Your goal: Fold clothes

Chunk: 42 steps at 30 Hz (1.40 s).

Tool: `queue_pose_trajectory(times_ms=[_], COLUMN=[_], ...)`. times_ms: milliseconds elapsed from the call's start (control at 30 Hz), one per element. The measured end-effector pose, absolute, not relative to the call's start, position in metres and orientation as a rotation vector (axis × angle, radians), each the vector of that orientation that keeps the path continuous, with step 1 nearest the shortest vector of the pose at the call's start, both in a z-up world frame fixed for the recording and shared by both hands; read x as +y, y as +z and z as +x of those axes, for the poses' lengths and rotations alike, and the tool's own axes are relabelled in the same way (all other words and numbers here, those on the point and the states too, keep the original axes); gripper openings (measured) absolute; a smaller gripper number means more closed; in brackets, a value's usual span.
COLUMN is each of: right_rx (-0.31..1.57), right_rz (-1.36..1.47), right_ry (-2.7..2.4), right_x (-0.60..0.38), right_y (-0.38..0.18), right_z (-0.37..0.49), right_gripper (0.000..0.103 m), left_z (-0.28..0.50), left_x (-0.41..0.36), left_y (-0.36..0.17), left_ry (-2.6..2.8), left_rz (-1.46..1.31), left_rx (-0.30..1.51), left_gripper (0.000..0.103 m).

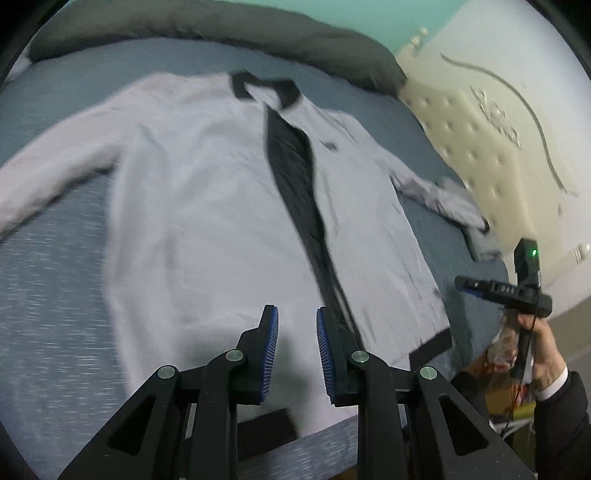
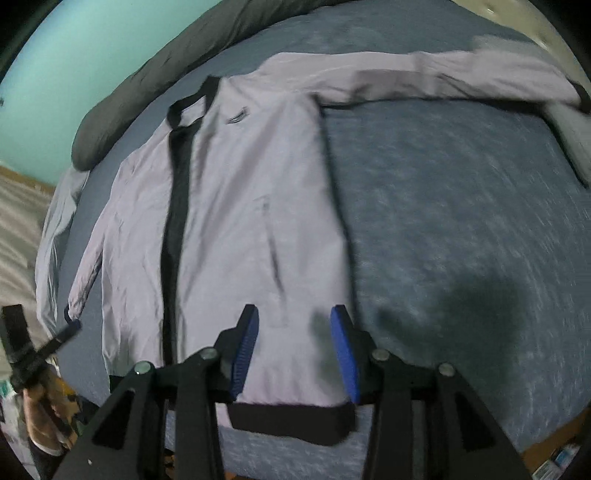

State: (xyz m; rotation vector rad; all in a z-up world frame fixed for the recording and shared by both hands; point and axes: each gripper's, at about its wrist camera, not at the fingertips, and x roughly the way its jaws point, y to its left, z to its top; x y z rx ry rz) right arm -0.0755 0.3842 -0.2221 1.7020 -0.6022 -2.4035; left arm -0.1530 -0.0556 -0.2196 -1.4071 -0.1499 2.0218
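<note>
Above the near hem: left gripper and right gripper, jaws parted, holding nothing. Beyond them, one pale jacket spread flat on the blue-grey bed, front up, both sleeves outstretched. No fold visible; all folding remains.

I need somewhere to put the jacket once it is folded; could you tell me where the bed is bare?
The widest bare sheet lies below the jacket's outstretched sleeve, beside its body. A smaller bare patch sits under the other sleeve. The middle is covered, and a dark pillow fills the far edge.
</note>
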Motion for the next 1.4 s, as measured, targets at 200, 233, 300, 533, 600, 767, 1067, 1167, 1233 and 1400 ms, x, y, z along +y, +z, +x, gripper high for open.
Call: queue_pose_trajectory(times_ms=[200,233,300,533,600,767,1067,1167,1233,1400], right_rx=[-0.632,-0.634,-0.634,-0.664,-0.671,-0.686,-0.712,-0.75,-0.775,-0.838], right_rz=[1.694,1.692,1.69,1.679,1.681,1.698,1.705,1.688,1.676,1.647], right_ry=[-2.395,-2.389,-2.378,-2.34,-2.336,-2.325,-2.327,-2.336,-2.342,-2.355], right_x=[0.404,0.405,0.406,0.407,0.408,0.408,0.409,0.414,0.418,0.427], right_y=[-0.219,-0.22,-0.222,-0.231,-0.233,-0.24,-0.247,-0.247,-0.247,-0.246], right_z=[-0.06,-0.059,-0.058,-0.057,-0.057,-0.061,-0.068,-0.072,-0.075,-0.082], right_gripper=[0.041,0.041,0.041,0.041,0.041,0.041,0.041,0.043,0.044,0.045], left_z=[-0.148,-0.149,-0.153,-0.164,-0.165,-0.168,-0.17,-0.17,-0.174,-0.201], left_x=[0.015,0.025,0.039,0.061,0.063,0.054,0.043,0.047,0.048,0.049], left_y=[-0.259,-0.264,-0.276,-0.305,-0.31,-0.306,-0.299,-0.295,-0.292,-0.278], left_ry=[1.902,1.891,1.877,1.838,1.824,1.818,1.838,1.851,1.867,1.914], left_rz=[-1.459,-1.466,-1.486,-1.543,-1.543,-1.509,-1.505,-1.496,-1.49,-1.482], left_rx=[-0.097,-0.094,-0.105,-0.136,-0.135,-0.14,-0.116,-0.11,-0.116,-0.125], left_gripper=[0.023,0.023,0.023,0.022,0.017,0.0,0.0,0.0,0.0,0.003])
